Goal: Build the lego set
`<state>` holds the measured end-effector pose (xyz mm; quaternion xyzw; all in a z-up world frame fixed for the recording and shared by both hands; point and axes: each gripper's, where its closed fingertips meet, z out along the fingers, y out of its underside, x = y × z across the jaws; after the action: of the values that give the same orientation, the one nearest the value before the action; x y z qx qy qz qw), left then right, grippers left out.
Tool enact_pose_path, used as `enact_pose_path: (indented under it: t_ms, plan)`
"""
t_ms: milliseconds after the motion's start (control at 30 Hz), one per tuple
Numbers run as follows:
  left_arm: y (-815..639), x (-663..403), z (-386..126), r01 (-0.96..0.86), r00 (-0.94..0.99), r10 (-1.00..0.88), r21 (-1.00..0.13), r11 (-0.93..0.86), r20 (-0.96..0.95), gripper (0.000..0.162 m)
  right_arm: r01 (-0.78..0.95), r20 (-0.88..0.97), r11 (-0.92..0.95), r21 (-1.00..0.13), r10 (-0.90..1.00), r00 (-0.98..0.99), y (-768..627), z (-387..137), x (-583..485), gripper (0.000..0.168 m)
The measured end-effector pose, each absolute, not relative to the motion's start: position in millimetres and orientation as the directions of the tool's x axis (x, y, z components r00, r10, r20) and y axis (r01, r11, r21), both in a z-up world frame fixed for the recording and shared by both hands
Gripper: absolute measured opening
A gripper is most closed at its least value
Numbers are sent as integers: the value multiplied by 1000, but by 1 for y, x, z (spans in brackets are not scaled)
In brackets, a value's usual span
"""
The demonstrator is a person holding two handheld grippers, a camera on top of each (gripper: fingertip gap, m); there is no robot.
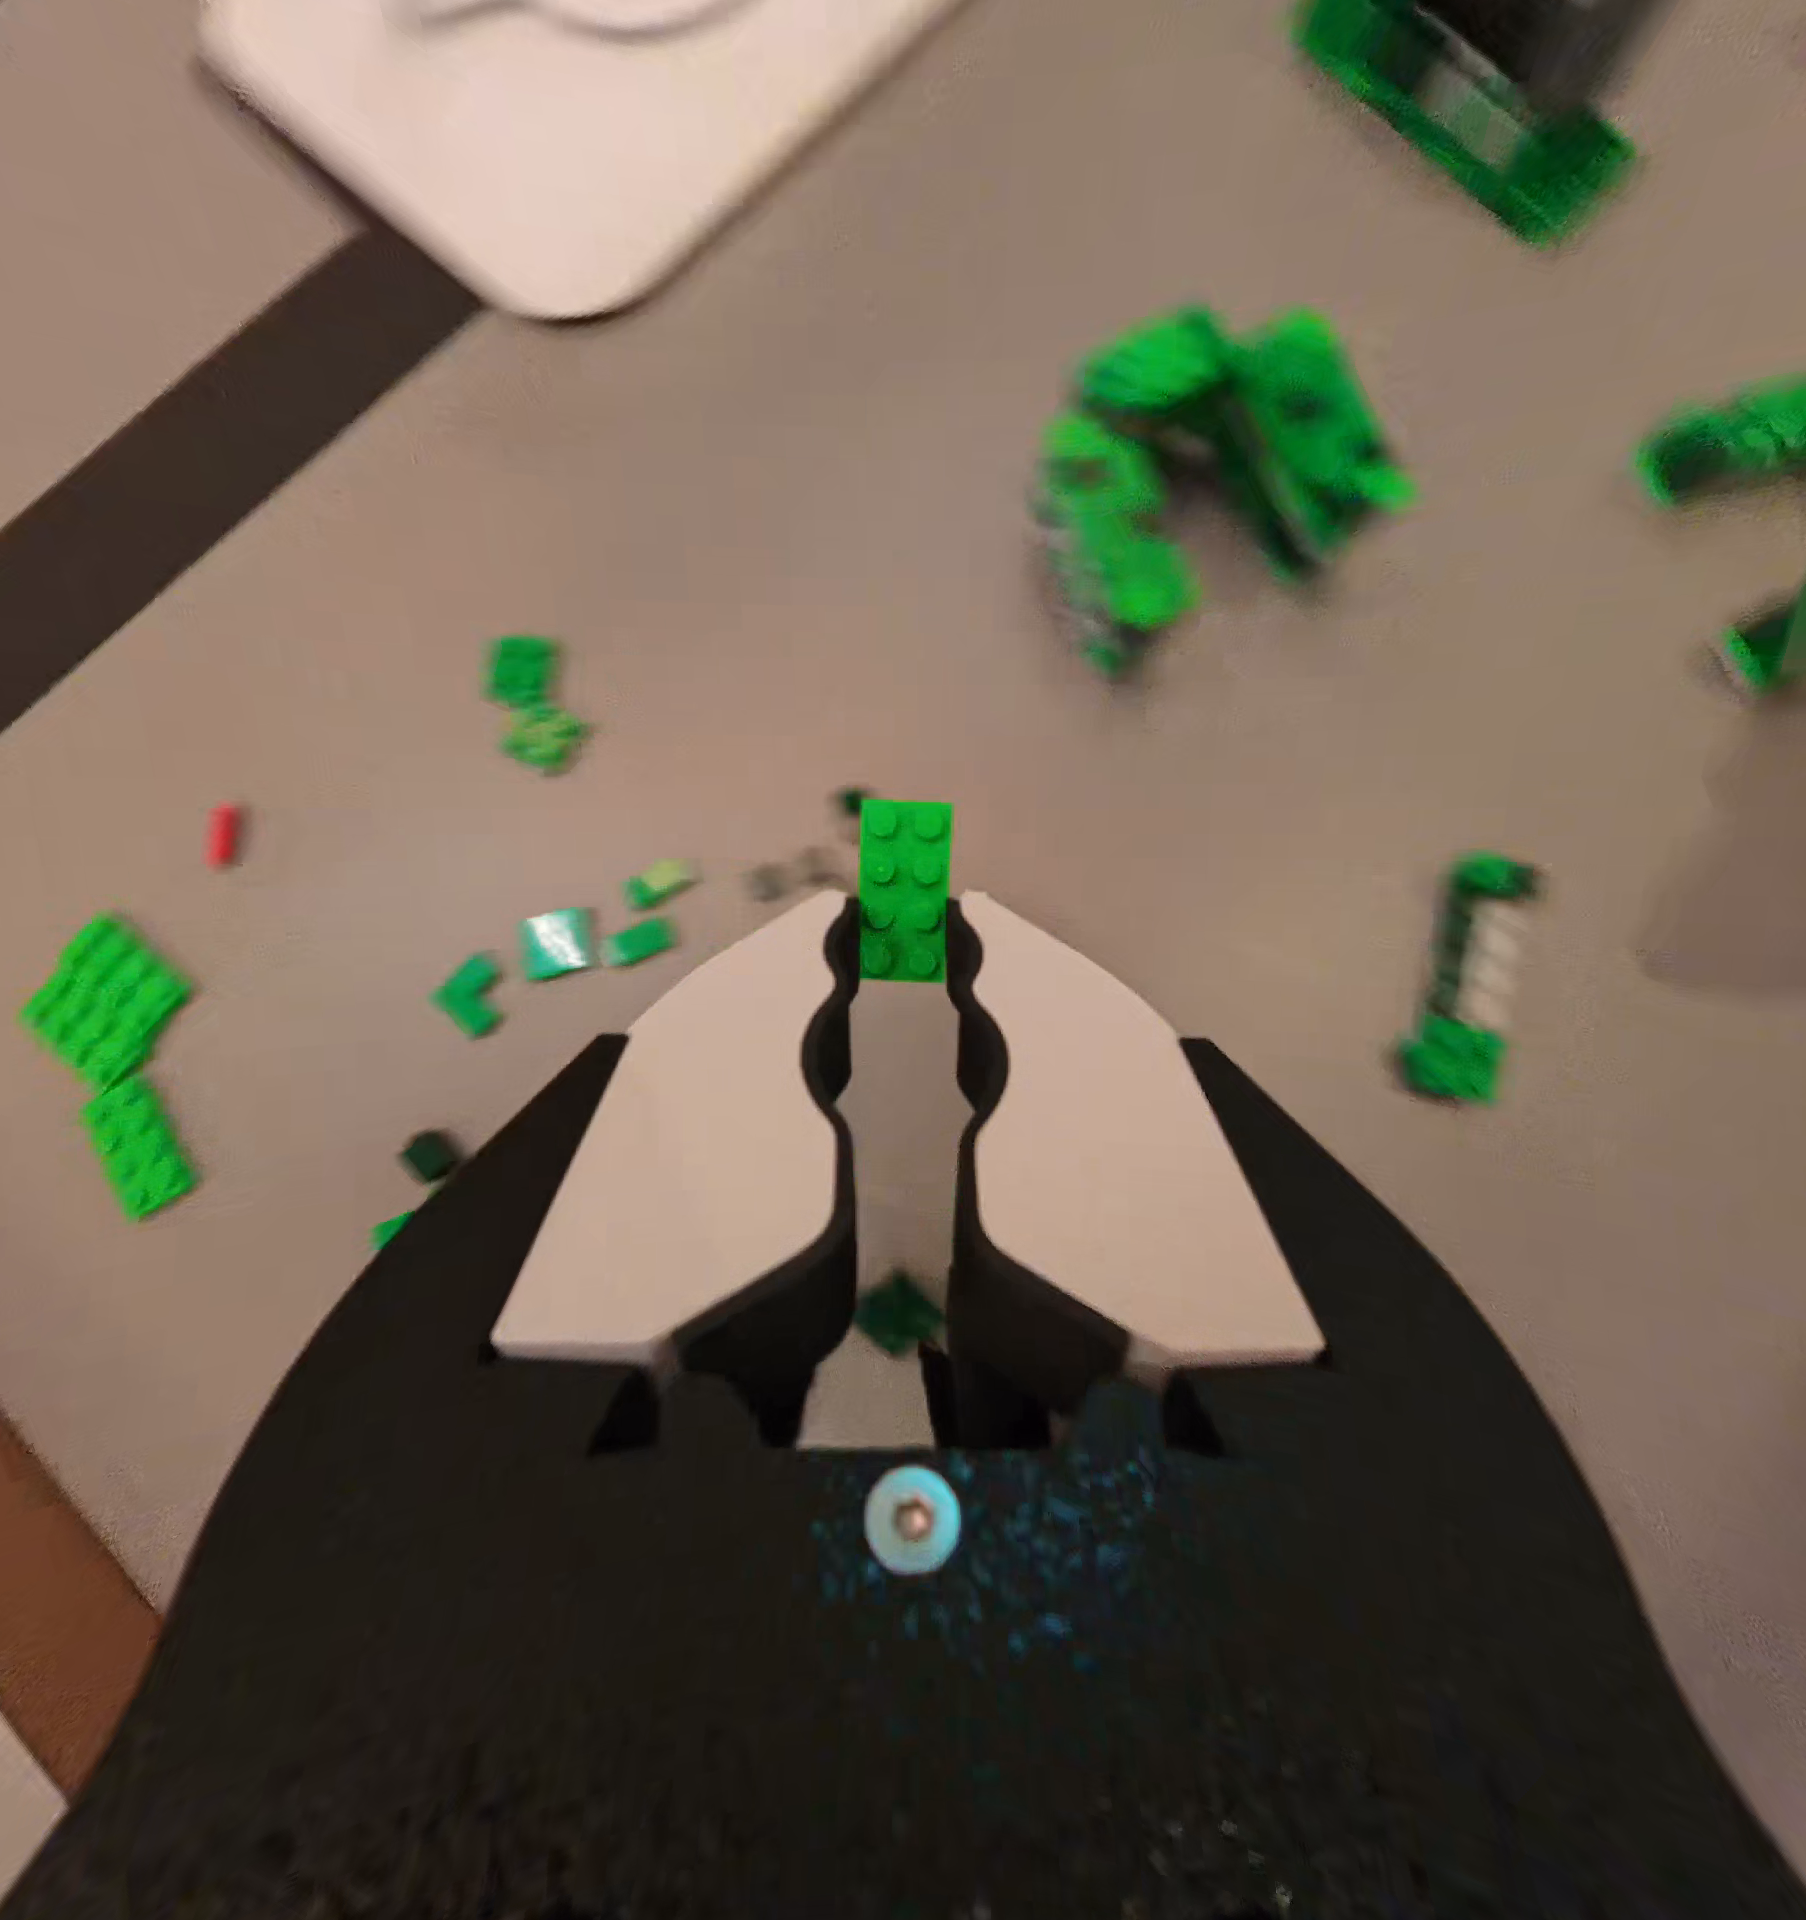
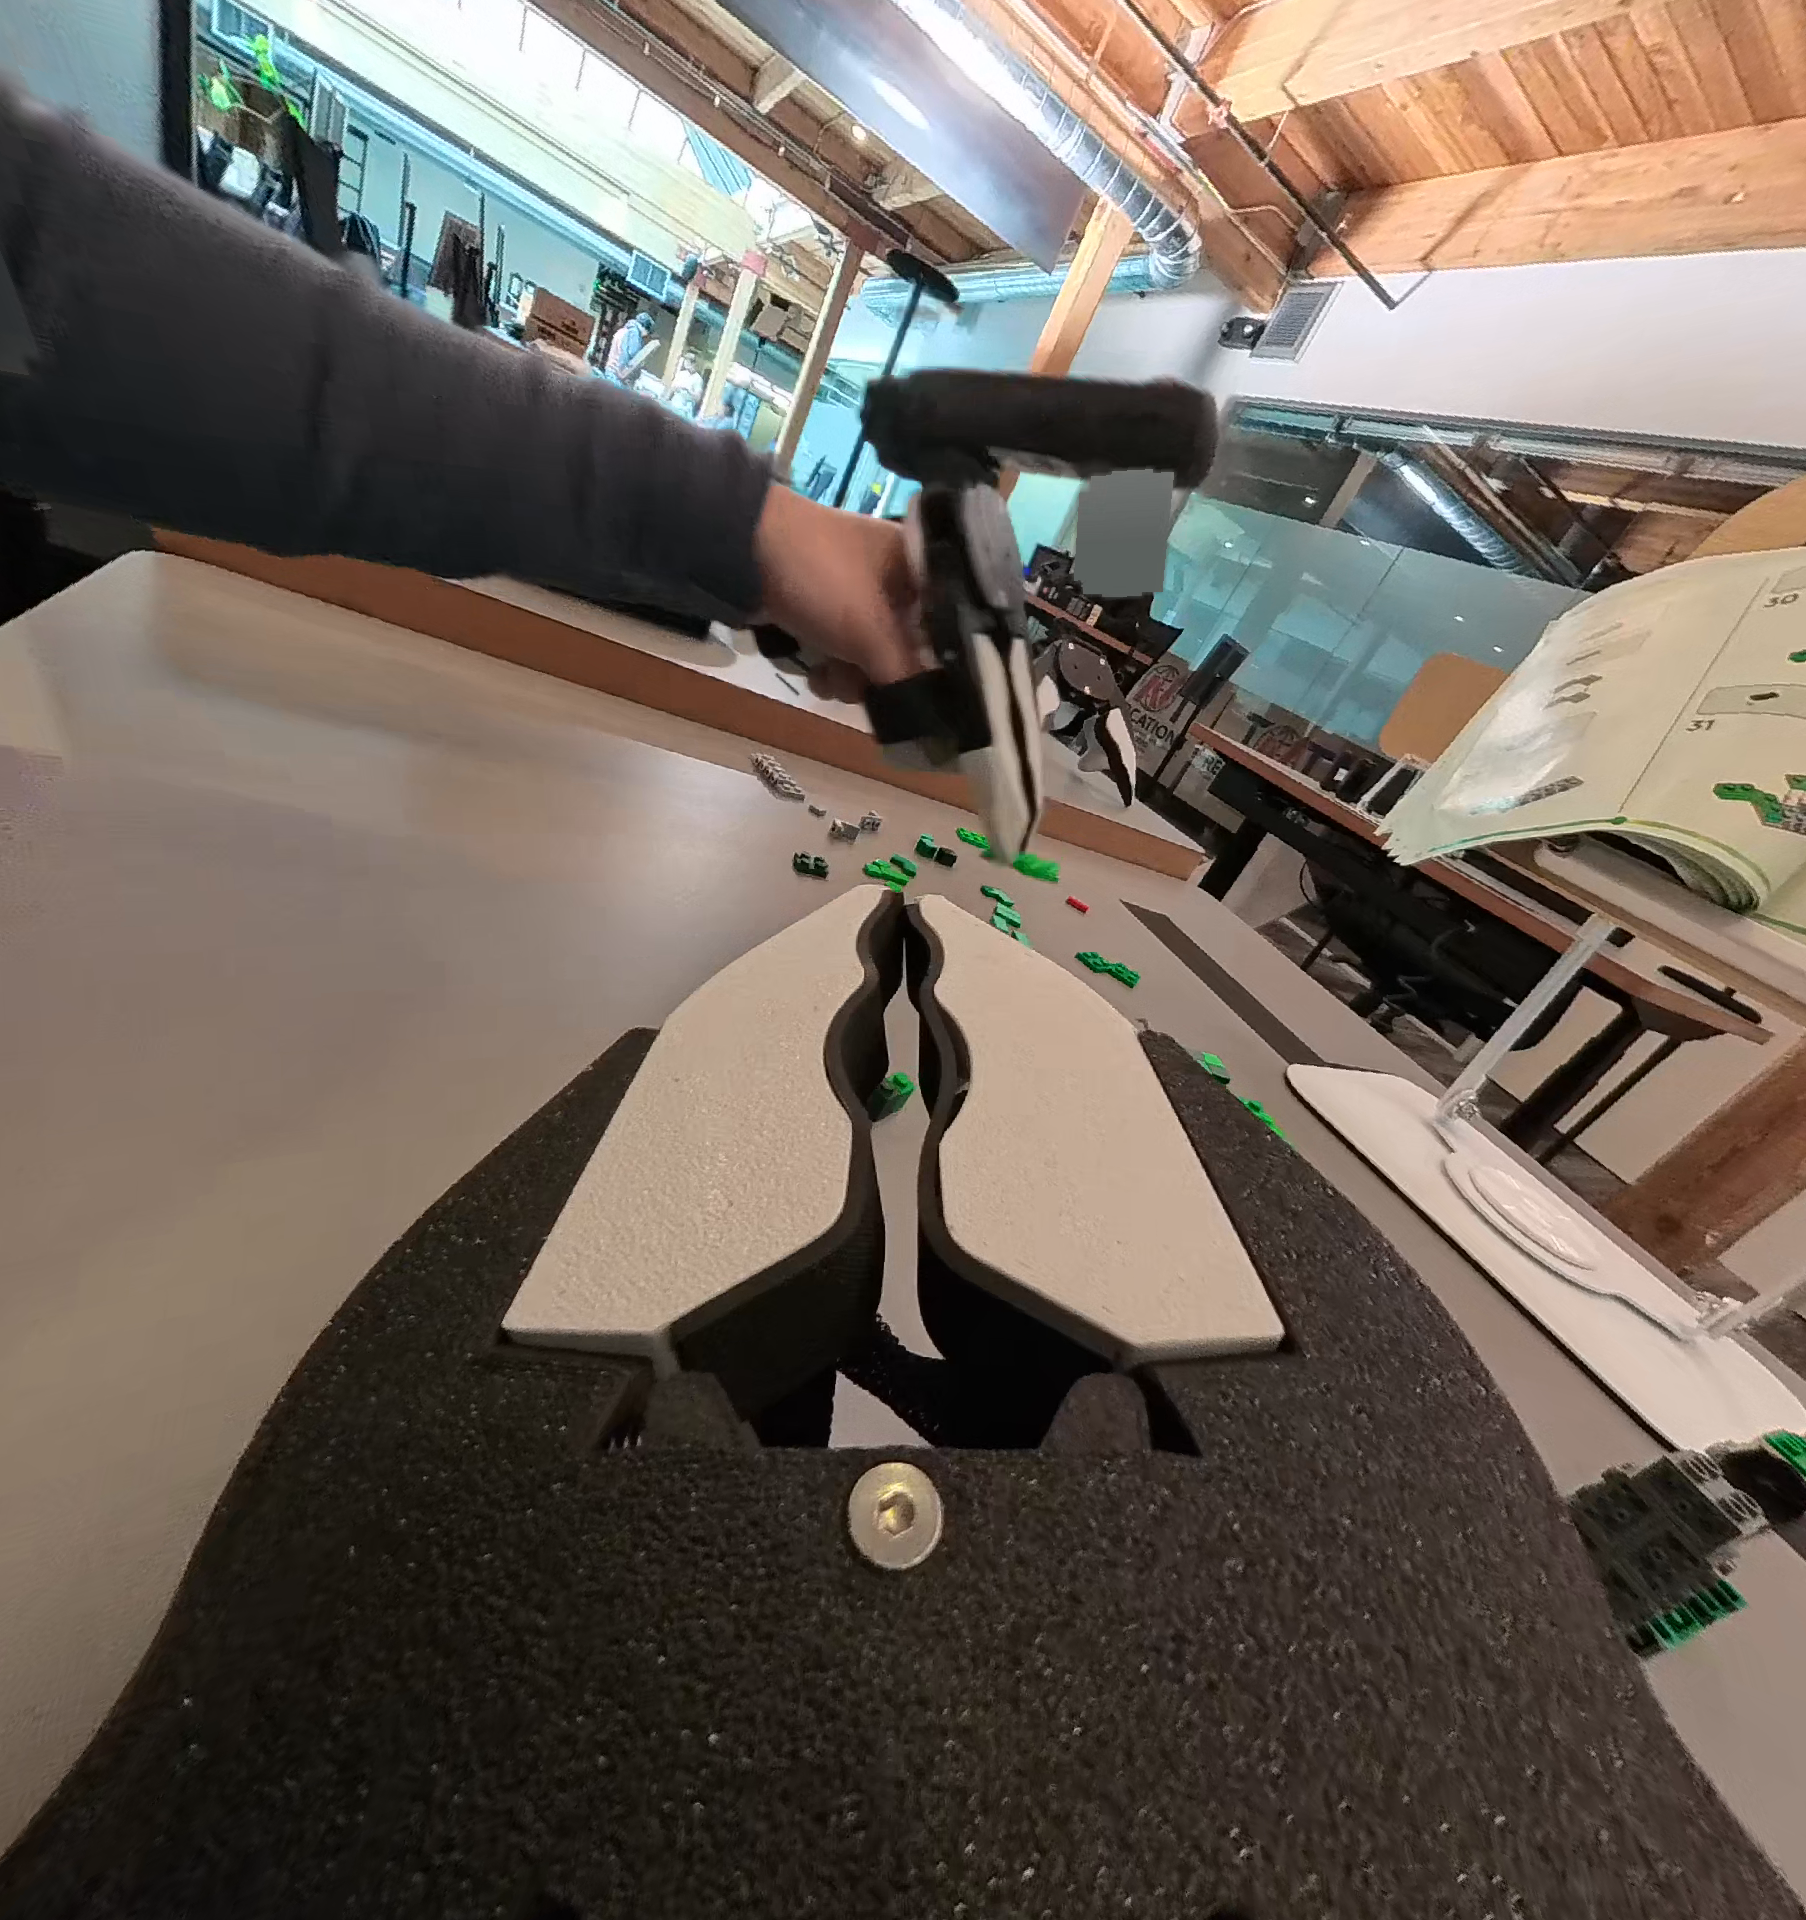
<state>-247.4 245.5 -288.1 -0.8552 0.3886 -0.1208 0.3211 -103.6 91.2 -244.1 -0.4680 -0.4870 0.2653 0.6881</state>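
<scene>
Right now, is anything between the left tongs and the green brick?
No. The left tongs are already shut on the green brick, with nothing between them. It sits at the tips, studs facing the camera.

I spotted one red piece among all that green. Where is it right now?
In the left wrist view the small red piece lies alone on the grey table, left of the left gripper, between the green plates and a little green pair.
</scene>
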Motion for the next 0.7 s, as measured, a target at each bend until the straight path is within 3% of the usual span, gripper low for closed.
enact_pose_path:
  t_ms: [100, 233, 700]
  plan:
    - [190, -206, -295, -754, 469, -874, -574, -319, -131, 15, 80, 401, 405, -911, 823, 402, 94, -242, -101, 0]
    - [150, -175, -303, -811, 360, -925, -530, -248, -118, 15, 82, 401, 405, -911, 821, 407, 95, -242, -101, 0]
    - [145, -166, -330, -837, 417, -904, -429, -340, -98, 15, 95, 417, 416, -904, 815, 402, 94, -244, -102, 0]
